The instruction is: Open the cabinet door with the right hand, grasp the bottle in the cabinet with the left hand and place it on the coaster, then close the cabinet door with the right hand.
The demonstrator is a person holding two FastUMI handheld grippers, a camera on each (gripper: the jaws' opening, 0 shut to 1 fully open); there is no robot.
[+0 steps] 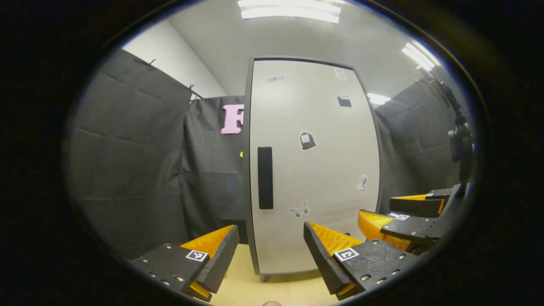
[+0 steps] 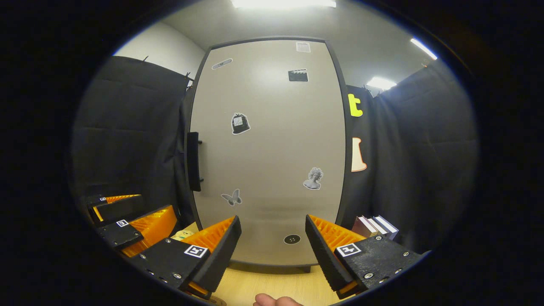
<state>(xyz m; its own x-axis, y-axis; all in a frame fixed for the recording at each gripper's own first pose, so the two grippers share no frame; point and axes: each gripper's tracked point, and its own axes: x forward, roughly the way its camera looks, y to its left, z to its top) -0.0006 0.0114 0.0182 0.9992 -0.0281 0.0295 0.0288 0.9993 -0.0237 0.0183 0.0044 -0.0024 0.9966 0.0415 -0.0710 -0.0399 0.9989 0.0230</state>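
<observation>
The cabinet [image 1: 314, 170] stands straight ahead with its pale door [image 2: 267, 148] shut, so the bottle inside is hidden. A black vertical handle [image 1: 265, 177] sits on the door's left edge, and the right gripper view shows this handle [image 2: 194, 161] from the side. My left gripper [image 1: 271, 226] is open and empty, a short way in front of the door's lower part. My right gripper [image 2: 272, 217] is also open and empty, facing the door lower down. Each gripper shows beside the other: the right gripper [image 1: 376, 208] and the left gripper [image 2: 157, 203].
The cabinet rests on a light wooden table [image 2: 272, 284]. A few books [image 2: 376, 226] lie to the right of the cabinet, and a small pale yellow object [image 2: 182, 233] sits at its lower left. Black cloth walls close in both sides.
</observation>
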